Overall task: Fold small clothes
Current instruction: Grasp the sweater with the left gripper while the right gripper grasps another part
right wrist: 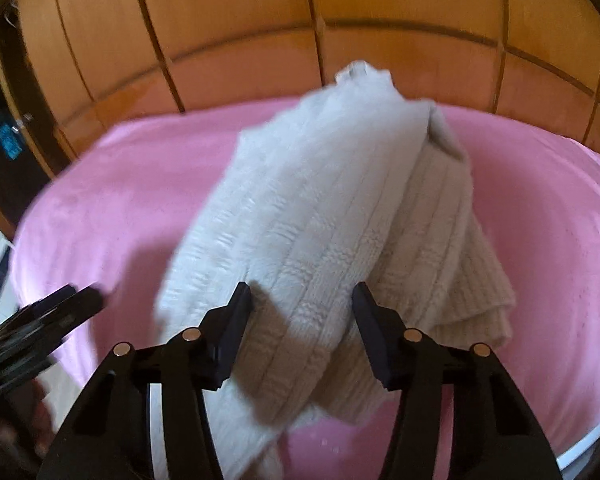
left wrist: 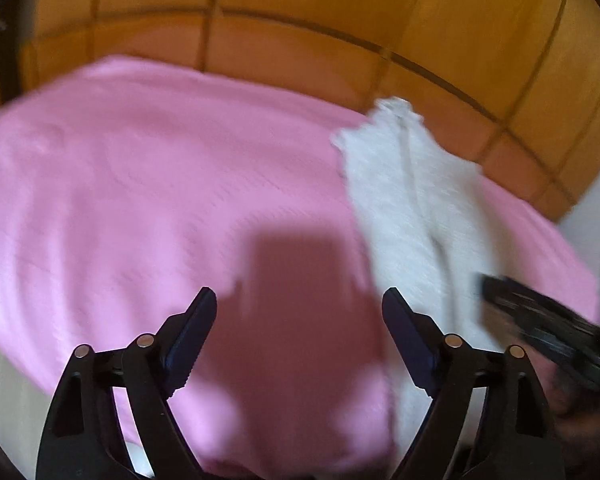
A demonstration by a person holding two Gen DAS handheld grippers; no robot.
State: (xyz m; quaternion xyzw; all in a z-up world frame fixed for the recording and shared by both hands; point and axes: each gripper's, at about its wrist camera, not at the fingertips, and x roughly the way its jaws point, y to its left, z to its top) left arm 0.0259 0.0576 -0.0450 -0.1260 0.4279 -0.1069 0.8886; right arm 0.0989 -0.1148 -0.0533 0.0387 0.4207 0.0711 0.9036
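From the left wrist view, my left tool [left wrist: 299,300] stands with its jaws apart over bare pink blanket [left wrist: 140,184], nothing between them; only the tool's own shadow falls there. The cream knitted garment [left wrist: 412,216] lies to the tool's 2 o'clock, running from near the wooden headboard [left wrist: 300,8] at 12 o'clock down past the right finger. My other tool shows as a dark, blurred shape at 3 o'clock in this view, beside the garment's lower edge.

From the right wrist view, my right tool [right wrist: 302,294] has its jaws parted, narrower than the left, and the cream knitted garment [right wrist: 320,208] sits in the gap between them. I cannot confirm the fingers [right wrist: 236,320] press on the knit; a sliver of fabric surface shows at each inner face, so I record them as not clamped. The garment is doubled lengthwise, ribbed, one layer overlapping another toward 3 o'clock, its far end at 12 o'clock near the headboard [right wrist: 260,20]. It rests on the pink blanket [right wrist: 100,200] of the bed. Both views are motion-blurred.
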